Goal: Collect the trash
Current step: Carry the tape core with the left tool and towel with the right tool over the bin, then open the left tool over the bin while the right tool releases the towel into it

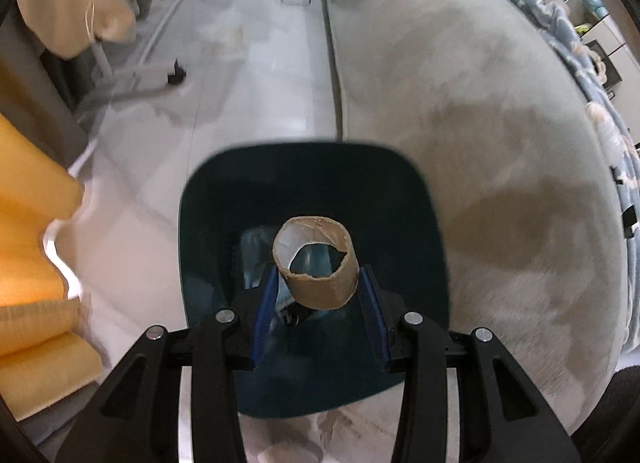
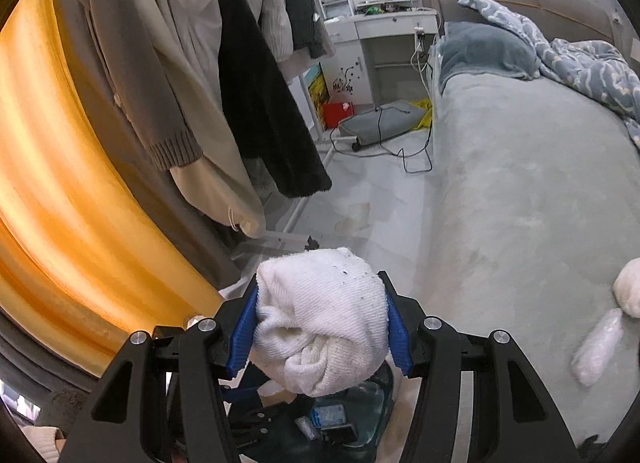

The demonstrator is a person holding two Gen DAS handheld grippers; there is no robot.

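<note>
**Both grippers loaded over the bin, nothing dropped yet**

Going by the left wrist view first: the left gripper sits low in the centre of the frame, directly above the dark teal bin, which fills the middle of the picture beside the pale grey bed. The cardboard tube lies between the blue pads, its open end facing the camera. The jaws are partly closed around it; the tube looks either lightly pinched or on the point of release, and the pictures do not settle which. Some trash already lies in the bottom of the bin, so collection appears to be under way.

In the right wrist view, the right gripper holds a rolled white cloth bundle, squeezed firmly between both pads at lower centre. The bin shows just below it at the bottom edge. At lower right, a crumpled clear wrapper remains on the bed, probably still to be gathered.
</note>
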